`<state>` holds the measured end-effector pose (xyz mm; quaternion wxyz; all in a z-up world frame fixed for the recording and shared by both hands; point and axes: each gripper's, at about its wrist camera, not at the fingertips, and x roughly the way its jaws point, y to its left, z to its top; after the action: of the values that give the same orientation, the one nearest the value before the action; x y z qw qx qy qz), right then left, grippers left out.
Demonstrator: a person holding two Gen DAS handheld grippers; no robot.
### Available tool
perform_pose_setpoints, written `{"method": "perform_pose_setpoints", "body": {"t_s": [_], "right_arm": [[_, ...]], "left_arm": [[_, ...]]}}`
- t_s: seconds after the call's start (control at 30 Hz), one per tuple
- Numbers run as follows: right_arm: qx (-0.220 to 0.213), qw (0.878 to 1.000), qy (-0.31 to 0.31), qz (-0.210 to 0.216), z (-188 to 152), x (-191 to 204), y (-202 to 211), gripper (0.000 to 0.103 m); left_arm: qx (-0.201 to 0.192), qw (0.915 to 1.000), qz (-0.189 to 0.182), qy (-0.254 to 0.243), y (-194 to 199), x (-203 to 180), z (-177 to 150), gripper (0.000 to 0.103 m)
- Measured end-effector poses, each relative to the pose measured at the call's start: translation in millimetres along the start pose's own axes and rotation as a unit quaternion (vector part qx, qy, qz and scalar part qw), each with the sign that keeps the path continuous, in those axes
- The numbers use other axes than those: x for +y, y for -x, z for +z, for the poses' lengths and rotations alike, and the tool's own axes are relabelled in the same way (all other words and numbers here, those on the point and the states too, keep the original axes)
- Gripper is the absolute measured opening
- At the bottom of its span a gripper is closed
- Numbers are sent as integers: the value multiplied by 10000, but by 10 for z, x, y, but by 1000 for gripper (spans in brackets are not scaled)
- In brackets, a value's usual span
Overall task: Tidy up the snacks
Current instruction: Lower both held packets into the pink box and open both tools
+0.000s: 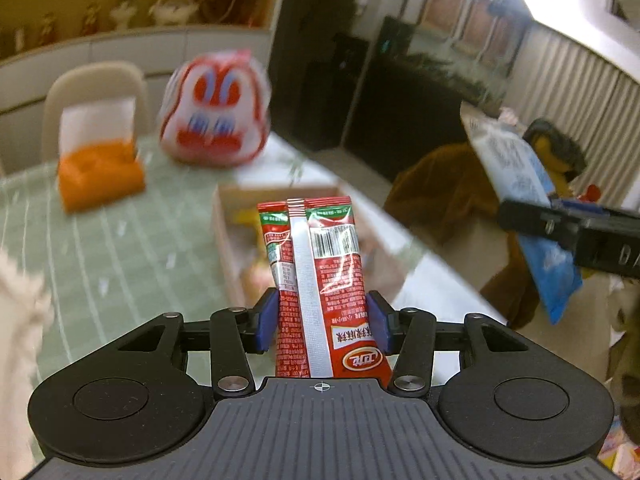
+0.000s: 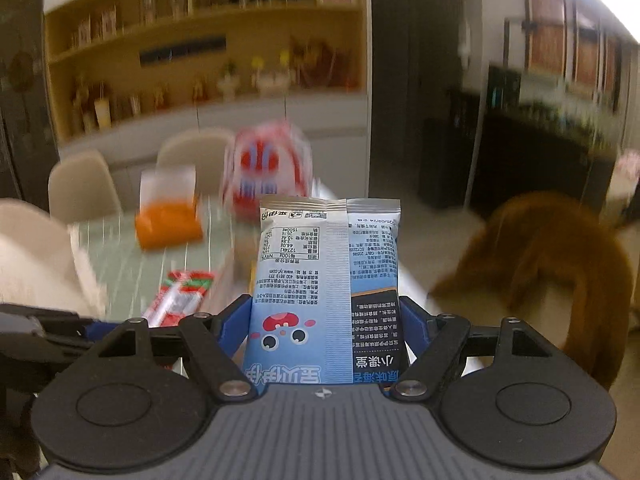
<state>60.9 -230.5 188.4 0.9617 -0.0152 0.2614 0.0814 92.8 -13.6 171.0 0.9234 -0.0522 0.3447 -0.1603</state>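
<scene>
Snacks are held in both claws, up off the table. Nearest in the left wrist view, a red snack packet (image 1: 320,280) is pinched upright by the left claw (image 1: 323,322), its blue pads (image 1: 267,322) pressed against the packet's two edges, barcode and back seam turned to the camera. Nearest in the right wrist view, a blue snack packet (image 2: 326,292) is clamped the same way by the right claw (image 2: 326,332), printed back facing the lens. That blue packet (image 1: 520,192) and the right claw (image 1: 560,226) are also seen at the right edge of the left view, raised beside the table.

Just beyond the red packet, an open wooden box (image 1: 228,232) is seen on the green striped table (image 1: 100,240), with blurred items inside. Farther back, an orange tissue holder (image 1: 100,178) and a big red-and-white bag (image 1: 216,112) are set on the table. Pale chairs (image 2: 84,188) are ranged behind, shelves (image 2: 208,32) beyond them. A brown plush heap (image 2: 560,256) is seen at the right.
</scene>
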Motion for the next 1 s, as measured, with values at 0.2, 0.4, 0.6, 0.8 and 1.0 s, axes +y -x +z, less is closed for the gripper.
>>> {"method": "perform_pose_setpoints", "body": {"t_s": [0.2, 0.4, 0.6, 0.8, 1.0], "right_arm": [[-351, 9994, 68, -14, 793, -57, -60, 77], [-136, 9997, -31, -212, 1060, -65, -526, 77], [398, 9990, -60, -207, 945, 5, -1048, 77], [897, 9933, -659, 310, 794, 183, -1694, 85], [1407, 9861, -880, 101, 467, 226, -2101, 85]], "left_arm": [[-459, 9982, -185, 336, -183, 265, 692, 54], [313, 9926, -563, 1026, -1197, 719, 770, 53], [95, 9871, -529, 1508, -1331, 1140, 493, 53], [-11, 9883, -281, 1496, -1190, 1336, 388, 53], [104, 9932, 129, 1155, -1000, 1268, 75, 53]]}}
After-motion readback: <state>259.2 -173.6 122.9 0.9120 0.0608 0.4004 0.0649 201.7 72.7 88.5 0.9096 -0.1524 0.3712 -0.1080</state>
